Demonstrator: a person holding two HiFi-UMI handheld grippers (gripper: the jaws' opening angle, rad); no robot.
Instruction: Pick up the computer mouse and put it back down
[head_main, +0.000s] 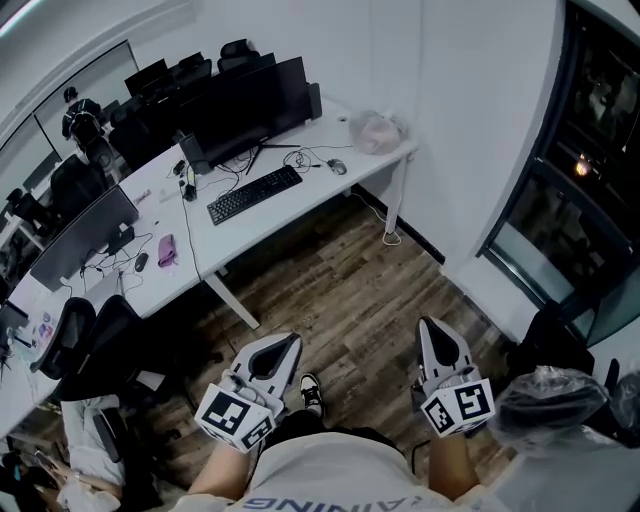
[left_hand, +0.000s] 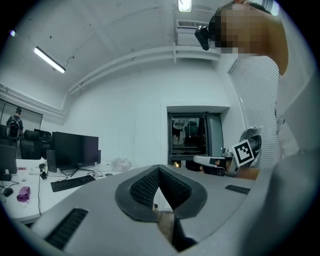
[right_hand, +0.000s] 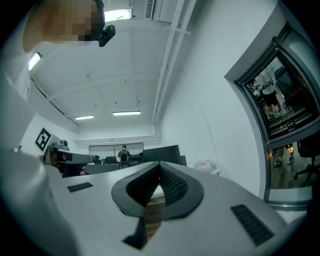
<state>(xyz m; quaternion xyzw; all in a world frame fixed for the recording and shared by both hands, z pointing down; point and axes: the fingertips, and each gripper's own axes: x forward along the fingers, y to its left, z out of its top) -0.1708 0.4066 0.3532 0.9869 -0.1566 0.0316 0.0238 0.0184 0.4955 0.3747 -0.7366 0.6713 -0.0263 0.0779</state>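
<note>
The computer mouse (head_main: 338, 166) is a small dark shape on the white desk (head_main: 290, 215), right of the black keyboard (head_main: 254, 193), with a cable running to it. Both grippers are held over the wooden floor, far short of the desk. My left gripper (head_main: 288, 343) points toward the desk; its jaws (left_hand: 159, 168) meet at the tip with nothing between them. My right gripper (head_main: 430, 326) is level beside it, its jaws (right_hand: 159, 165) also shut and empty. In the left gripper view the keyboard (left_hand: 72, 183) and monitor (left_hand: 75, 149) stand far off to the left.
A large dark monitor (head_main: 245, 108) stands behind the keyboard, and a crumpled plastic bag (head_main: 377, 131) sits at the desk's right end. More desks, monitors and office chairs (head_main: 85, 345) fill the left side. A dark glass door (head_main: 585, 190) is on the right. A person (head_main: 80, 118) stands far back.
</note>
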